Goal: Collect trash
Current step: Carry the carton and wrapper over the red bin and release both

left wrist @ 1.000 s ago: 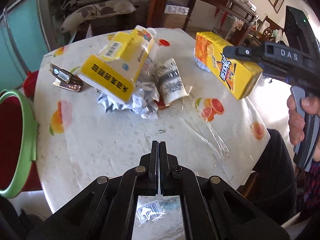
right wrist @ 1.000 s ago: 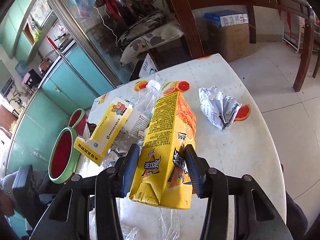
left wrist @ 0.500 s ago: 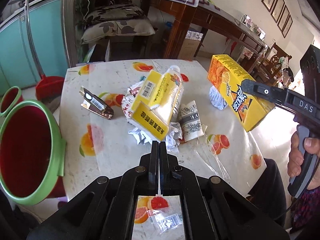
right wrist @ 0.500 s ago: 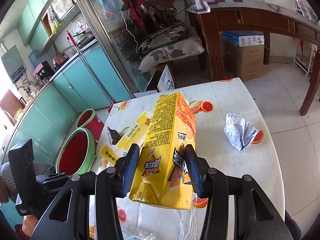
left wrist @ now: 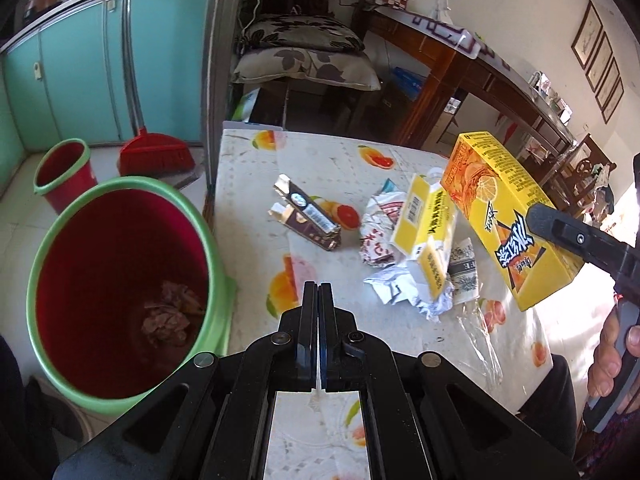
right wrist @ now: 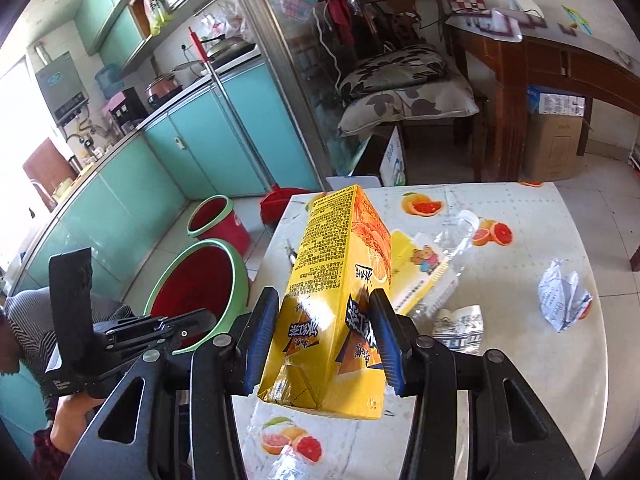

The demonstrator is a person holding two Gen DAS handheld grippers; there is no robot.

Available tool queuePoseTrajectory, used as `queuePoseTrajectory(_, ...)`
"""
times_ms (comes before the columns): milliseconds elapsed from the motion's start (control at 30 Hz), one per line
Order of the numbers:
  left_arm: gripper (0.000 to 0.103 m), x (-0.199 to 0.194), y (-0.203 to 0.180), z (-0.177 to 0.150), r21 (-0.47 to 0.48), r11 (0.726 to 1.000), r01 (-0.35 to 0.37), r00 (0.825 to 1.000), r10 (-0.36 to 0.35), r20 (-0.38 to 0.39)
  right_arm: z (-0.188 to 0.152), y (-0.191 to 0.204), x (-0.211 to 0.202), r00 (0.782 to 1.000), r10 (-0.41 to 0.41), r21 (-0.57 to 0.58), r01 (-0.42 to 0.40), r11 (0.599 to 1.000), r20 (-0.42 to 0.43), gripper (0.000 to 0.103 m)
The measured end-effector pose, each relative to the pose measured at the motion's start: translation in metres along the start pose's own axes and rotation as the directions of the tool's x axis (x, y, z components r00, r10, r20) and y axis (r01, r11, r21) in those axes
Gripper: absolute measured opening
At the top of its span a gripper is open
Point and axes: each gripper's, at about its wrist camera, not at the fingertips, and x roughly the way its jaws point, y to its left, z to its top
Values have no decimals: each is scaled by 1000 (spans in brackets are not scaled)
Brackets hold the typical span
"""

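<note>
Juice carton (right wrist: 340, 300) held clear above the table (right wrist: 520, 380).
Your right gripper (right wrist: 326, 336) pinches its lower end; your left gripper (left wrist: 318, 312) is pressed together and empty, beside the green-rimmed red bin (left wrist: 120, 280).

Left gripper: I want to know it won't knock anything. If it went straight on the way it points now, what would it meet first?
Probably bare tablecloth just past the shut left gripper; beyond that, the brown box, though depth is unclear.

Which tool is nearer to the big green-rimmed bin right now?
Left. The left tool, shut, hangs right beside the bin; the right tool, clamping the juice carton, is over the table farther away.
</note>
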Motion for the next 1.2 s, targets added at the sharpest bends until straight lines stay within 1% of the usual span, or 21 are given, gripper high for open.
queuePoseTrajectory(233,0,2,51,-2,-67,996,-62,998,61,-12,-3,50,50,994,89,-60,-93,994,-66,45)
queuePoseTrajectory(433,0,6,85,0,-94,989,-113,994,111,-23,-7,87,97,978,161,-99,-174,980,-133,45)
queuePoseTrajectory(533,0,9,101,3,-108,985,-132,991,131,-22,-6,101,122,971,180,-113,-199,973,-160,45)
queuePoseTrajectory(700,0,18,124,6,-141,975,-172,985,168,-37,1,120,157,964,187,-139,-215,967,-190,45)
queuePoseTrajectory(833,0,24,134,7,-152,969,-194,981,188,-52,4,134,184,955,191,-164,-231,959,-227,45)
queuePoseTrajectory(900,0,27,138,6,-156,967,-204,979,197,-59,5,138,195,954,180,-181,-226,957,-239,45)
queuePoseTrajectory(1200,0,31,150,5,-185,955,-234,972,226,-60,6,147,219,949,184,-203,-239,950,-256,45)
